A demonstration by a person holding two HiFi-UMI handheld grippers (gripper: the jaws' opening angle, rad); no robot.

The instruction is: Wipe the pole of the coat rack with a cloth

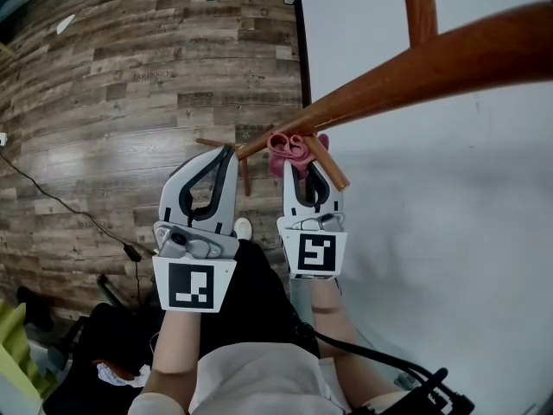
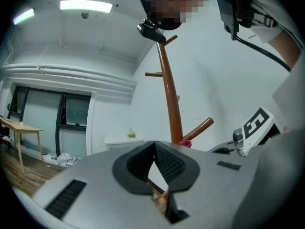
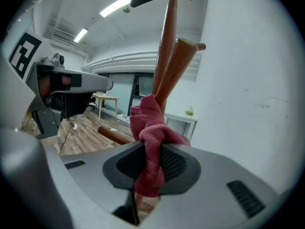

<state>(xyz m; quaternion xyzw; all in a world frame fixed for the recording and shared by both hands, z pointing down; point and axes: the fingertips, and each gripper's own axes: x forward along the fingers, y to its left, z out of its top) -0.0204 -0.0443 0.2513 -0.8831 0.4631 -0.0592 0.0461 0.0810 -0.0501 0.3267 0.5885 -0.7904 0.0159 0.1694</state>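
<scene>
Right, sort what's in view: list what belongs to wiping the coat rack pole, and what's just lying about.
For the job: pole; pink cloth; right gripper, clamped on the cloth.

Lying about: wooden table; white cabinet; left gripper, shut and empty.

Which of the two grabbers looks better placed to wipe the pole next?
Probably the right gripper: it is shut on the pink cloth, right by the coat rack pole. The left gripper is shut on nothing.
</scene>
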